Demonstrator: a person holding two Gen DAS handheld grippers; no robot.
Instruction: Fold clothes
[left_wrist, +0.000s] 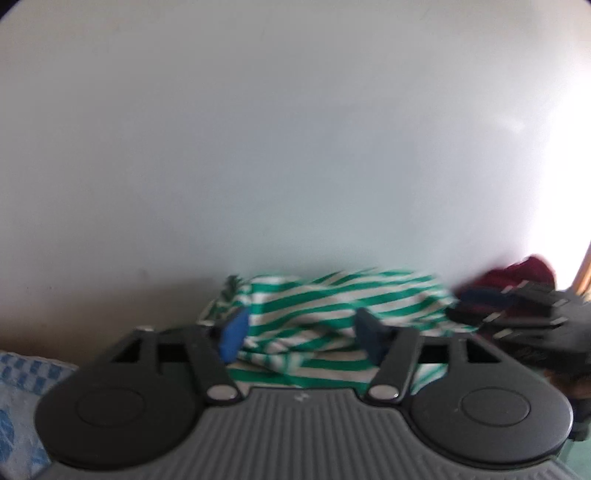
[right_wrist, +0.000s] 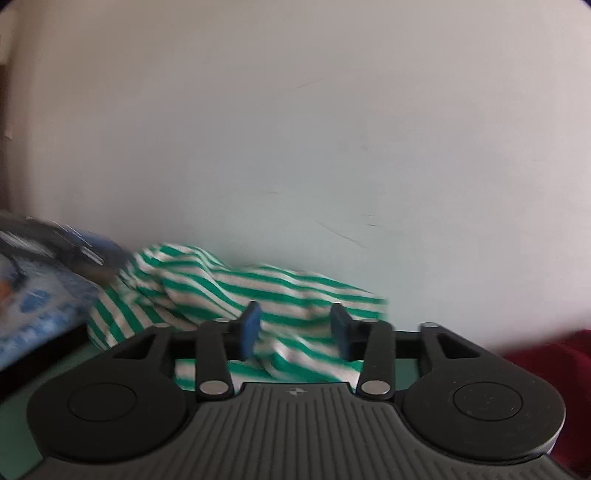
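Both tools stood open, the left tool (left_wrist: 301, 332) and right tool (right_wrist: 297, 328) each with the bunched striped shirt (right_wrist: 229, 291) between its fingers, gripping nothing. The shirt lay crumpled near the wall (right_wrist: 295, 129). Folding it well would probably mean pinching single edges, not bunched layers.

Pale bare wall (right_wrist: 295, 147), window glare

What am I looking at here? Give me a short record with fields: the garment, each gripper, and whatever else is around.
garment: green-and-white striped garment, crumpled, not folded
left gripper: open, fingers either side of the striped cloth, not pinching it
right gripper: open, striped cloth lies between its fingers
other clothes: dark red garment, beyond the striped one
bedding: blue patterned fabric, off to the left
backdrop: plain pale wall
image quality: blurred
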